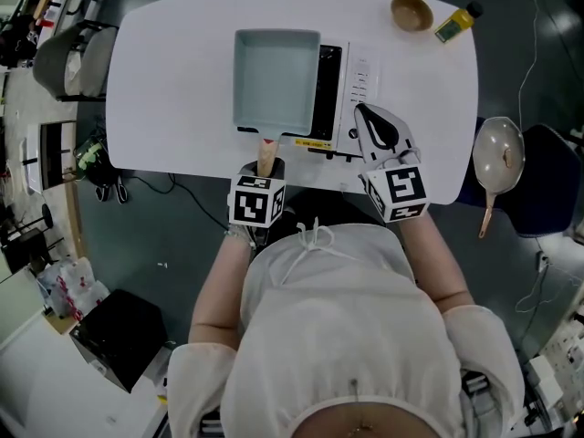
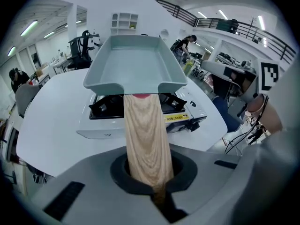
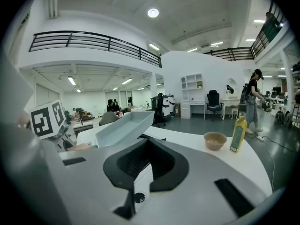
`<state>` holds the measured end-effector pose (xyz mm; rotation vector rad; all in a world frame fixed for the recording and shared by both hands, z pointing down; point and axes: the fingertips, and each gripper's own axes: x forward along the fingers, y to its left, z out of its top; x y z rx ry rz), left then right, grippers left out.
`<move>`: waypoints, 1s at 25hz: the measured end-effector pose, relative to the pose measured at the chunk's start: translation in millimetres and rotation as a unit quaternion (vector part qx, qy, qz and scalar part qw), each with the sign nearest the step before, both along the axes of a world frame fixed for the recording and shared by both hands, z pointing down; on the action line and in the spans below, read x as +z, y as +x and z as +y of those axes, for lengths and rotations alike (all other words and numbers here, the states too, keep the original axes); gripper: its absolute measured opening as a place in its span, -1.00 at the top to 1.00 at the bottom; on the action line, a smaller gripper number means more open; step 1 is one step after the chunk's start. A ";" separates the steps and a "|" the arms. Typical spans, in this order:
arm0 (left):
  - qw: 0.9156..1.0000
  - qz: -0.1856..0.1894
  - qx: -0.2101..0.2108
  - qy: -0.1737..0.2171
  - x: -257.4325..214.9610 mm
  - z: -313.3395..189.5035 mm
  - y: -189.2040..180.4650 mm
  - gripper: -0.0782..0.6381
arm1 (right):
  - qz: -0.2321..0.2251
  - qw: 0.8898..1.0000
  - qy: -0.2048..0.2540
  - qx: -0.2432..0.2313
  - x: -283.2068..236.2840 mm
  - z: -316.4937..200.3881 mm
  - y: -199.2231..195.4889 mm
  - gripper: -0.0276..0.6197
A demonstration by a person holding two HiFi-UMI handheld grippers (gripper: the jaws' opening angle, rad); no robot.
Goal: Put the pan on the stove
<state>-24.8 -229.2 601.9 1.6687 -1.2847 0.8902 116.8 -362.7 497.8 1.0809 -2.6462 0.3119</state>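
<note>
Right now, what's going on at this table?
A person is working two hand-held grippers at a white table. The left gripper has its jaws shut on the wooden handle of a rectangular pan, holding it tilted over the portable stove, not yet set flat. The right gripper appears closed on a white part of the stove's right side, seemingly steadying it. A bowl and a bottle stand at the far corner.

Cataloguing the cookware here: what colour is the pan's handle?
The handle is pale tan with a wood grain, clearest in the left gripper view.

White table (image 1: 164, 99) with stove (image 1: 351, 89), bowl (image 1: 411, 12), yellow bottle (image 1: 455, 23)
</note>
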 end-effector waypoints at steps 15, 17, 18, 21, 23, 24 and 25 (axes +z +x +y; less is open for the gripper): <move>0.995 -0.017 0.038 -0.086 5.0 10.7 -1.3 0.73 | -0.009 1.000 -0.014 0.008 6.6 -5.9 -2.0 0.90; 0.994 -0.018 0.050 -0.093 4.0 12.7 -2.8 0.73 | -0.007 1.000 -0.014 0.009 6.5 -4.5 -2.2 0.90; 0.994 -0.019 0.054 -0.095 3.4 13.4 -3.9 0.73 | -0.006 1.000 -0.014 0.009 6.1 -3.7 -2.5 0.90; 0.993 0.001 0.050 -0.106 3.4 14.2 -0.3 0.73 | -0.005 1.000 -0.013 0.012 4.6 -2.0 -2.9 0.90; 0.992 0.032 0.030 -0.116 1.2 11.4 7.2 0.73 | -0.002 1.000 -0.013 0.017 4.2 -0.9 -1.6 0.90; 0.991 0.051 0.016 -0.122 -1.0 9.2 11.6 0.73 | -0.002 1.000 -0.014 0.021 3.7 -0.2 -0.7 0.90; 0.989 0.072 0.001 -0.127 -3.8 6.8 16.0 0.73 | -0.001 1.000 -0.014 0.025 2.8 0.9 0.0 0.90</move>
